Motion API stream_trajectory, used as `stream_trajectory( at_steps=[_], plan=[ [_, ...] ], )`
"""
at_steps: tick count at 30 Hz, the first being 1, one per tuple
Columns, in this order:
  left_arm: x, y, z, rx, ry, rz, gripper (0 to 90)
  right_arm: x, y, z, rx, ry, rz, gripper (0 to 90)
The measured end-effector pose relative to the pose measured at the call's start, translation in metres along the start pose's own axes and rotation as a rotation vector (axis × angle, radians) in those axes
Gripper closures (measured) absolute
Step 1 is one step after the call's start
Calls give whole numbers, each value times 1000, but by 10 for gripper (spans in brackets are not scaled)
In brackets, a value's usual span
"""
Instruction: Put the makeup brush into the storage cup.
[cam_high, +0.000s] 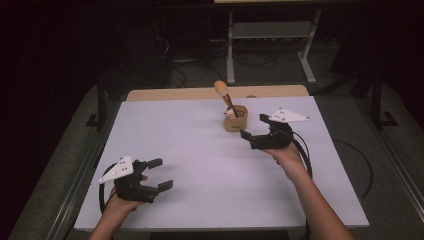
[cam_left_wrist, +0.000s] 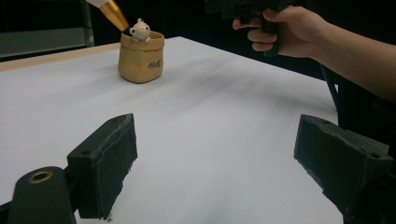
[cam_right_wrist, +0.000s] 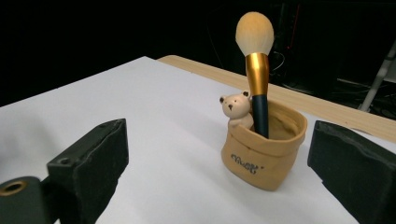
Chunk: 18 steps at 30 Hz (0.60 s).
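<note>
A tan pouch-shaped cup (cam_high: 235, 119) (cam_left_wrist: 140, 58) (cam_right_wrist: 265, 154) with a small bear figure (cam_right_wrist: 238, 110) on its rim stands at the back middle of the white table (cam_high: 200, 165). A makeup brush (cam_high: 224, 95) (cam_right_wrist: 257, 70) with a gold ferrule and dark handle stands upright in it. My right gripper (cam_high: 254, 127) (cam_right_wrist: 217, 172) is open just right of the cup, jaws pointed toward it, nothing between them. My left gripper (cam_high: 160, 174) (cam_left_wrist: 215, 163) is open near the front left corner, empty, resting over the bare table.
The table's wooden back edge (cam_high: 210, 93) shows behind the white sheet. A grey metal stand (cam_high: 270, 40) and cables sit on the floor beyond. In the left gripper view a hand (cam_left_wrist: 285, 28) holds the other gripper at the upper right.
</note>
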<state>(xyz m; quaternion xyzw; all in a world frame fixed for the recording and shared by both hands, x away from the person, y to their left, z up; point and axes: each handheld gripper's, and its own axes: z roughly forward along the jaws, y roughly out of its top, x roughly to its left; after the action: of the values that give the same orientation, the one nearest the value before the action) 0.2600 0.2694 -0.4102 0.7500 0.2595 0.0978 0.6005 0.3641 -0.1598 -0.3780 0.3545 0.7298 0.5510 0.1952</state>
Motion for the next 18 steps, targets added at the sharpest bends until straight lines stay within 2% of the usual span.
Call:
stream_trajectory(
  at_steps=[4, 10, 18],
  plan=[
    [0, 0, -1, 1, 4, 2, 128, 1, -5, -6, 20, -2, 1, 41],
    [0, -1, -1, 6, 6, 5, 128, 0, -9, -16, -3, -5, 5, 42],
    [1, -1, -2, 5, 11, 2, 129, 1, -14, -26, 13, -13, 7, 40]
  ],
)
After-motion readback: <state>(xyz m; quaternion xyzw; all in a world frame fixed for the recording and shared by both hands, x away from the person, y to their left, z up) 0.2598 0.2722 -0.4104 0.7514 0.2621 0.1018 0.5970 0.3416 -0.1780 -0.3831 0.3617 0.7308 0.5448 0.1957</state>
